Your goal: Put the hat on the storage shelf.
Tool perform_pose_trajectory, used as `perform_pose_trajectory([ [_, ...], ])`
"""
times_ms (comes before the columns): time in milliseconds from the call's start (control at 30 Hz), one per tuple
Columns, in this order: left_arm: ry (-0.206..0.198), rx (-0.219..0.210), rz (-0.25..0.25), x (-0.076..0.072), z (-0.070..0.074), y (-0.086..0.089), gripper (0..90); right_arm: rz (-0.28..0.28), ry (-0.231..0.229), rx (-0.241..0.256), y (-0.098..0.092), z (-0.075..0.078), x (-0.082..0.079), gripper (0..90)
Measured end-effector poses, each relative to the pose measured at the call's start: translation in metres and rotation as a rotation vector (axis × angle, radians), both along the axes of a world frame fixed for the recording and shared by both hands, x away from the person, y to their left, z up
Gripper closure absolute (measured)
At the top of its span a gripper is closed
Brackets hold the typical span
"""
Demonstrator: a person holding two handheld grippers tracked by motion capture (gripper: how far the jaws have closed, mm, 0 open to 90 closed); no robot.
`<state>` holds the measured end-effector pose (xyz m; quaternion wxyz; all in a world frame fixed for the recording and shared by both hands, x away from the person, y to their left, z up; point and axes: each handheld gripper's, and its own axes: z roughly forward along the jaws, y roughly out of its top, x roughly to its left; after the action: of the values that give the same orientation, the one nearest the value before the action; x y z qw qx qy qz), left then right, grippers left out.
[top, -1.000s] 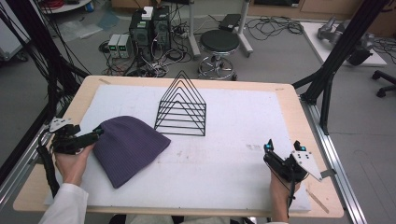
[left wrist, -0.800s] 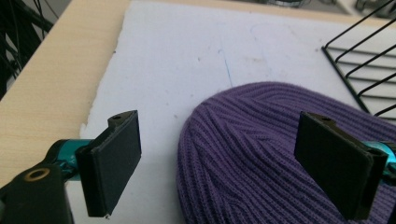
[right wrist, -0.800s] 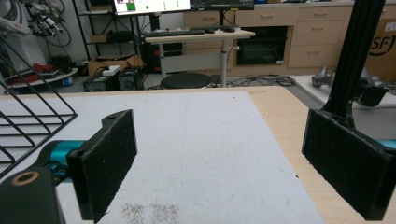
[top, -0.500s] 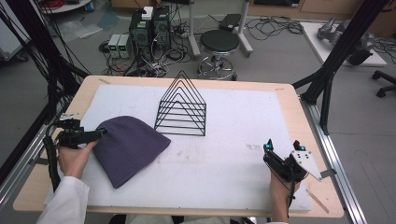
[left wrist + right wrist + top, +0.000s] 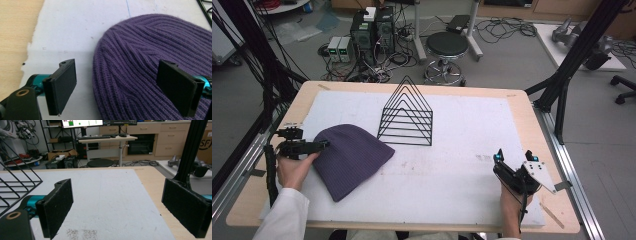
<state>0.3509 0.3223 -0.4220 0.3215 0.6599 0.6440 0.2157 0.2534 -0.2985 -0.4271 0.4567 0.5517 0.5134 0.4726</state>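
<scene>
A purple knitted beanie (image 5: 349, 157) lies flat on the white sheet at the left. My left gripper (image 5: 323, 145) is at the beanie's left edge, held level and pointing right. In the left gripper view my left gripper (image 5: 120, 90) is open and straddles the beanie's (image 5: 150, 57) rim: one pad (image 5: 62, 86) is over the bare sheet, the other over the knit. My right gripper (image 5: 513, 157) is open near the front right corner. In the right gripper view my right gripper (image 5: 120, 207) has only bare sheet between its pads.
A black wire rack (image 5: 406, 117) of nested triangles stands at the middle back, just right of the beanie; its wires (image 5: 15, 182) appear left of my right gripper. The white sheet (image 5: 462, 150) covers a wooden table (image 5: 539, 145). Stool, cables and computers lie on the floor beyond.
My left gripper has shifted slightly right and levelled out, reaching the beanie's left edge. The right gripper, beanie and rack have not moved.
</scene>
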Motion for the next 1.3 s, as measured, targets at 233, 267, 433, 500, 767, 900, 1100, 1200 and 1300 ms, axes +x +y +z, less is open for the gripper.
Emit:
perform_pose_trajectory([
  [233,0.045,0.028,0.006,0.003,-0.005,-0.002,16.8,0.000,0.002,0.001,0.000,0.000,0.000,9.6],
  [267,0.051,0.030,0.005,0.003,-0.005,-0.002,16.8,0.000,0.002,0.000,-0.001,0.000,0.000,9.6],
  [433,0.072,0.026,0.000,0.006,-0.009,-0.004,16.8,0.000,0.003,0.001,0.000,0.000,0.000,9.7],
  [500,0.077,0.018,-0.004,0.007,-0.010,-0.004,17.2,0.000,0.004,-0.001,0.000,0.000,0.000,9.7],
  [767,0.091,-0.019,-0.011,0.008,-0.010,-0.004,26.9,-0.002,-0.001,0.001,-0.001,0.000,0.001,9.6],
  [900,0.086,-0.002,-0.008,0.007,-0.009,-0.005,38.7,-0.003,0.008,-0.003,0.000,-0.001,0.001,9.6],
  [1100,0.073,-0.039,-0.010,0.007,-0.010,-0.005,62.6,-0.002,0.004,-0.006,0.001,0.000,0.000,9.6],
  [1200,0.074,-0.039,-0.015,0.007,-0.010,-0.008,68.9,-0.001,0.002,-0.005,0.000,0.000,0.001,9.6],
  [1300,0.078,-0.071,-0.016,0.008,-0.010,-0.006,73.3,0.000,0.002,-0.004,0.001,-0.001,0.001,9.7],
])
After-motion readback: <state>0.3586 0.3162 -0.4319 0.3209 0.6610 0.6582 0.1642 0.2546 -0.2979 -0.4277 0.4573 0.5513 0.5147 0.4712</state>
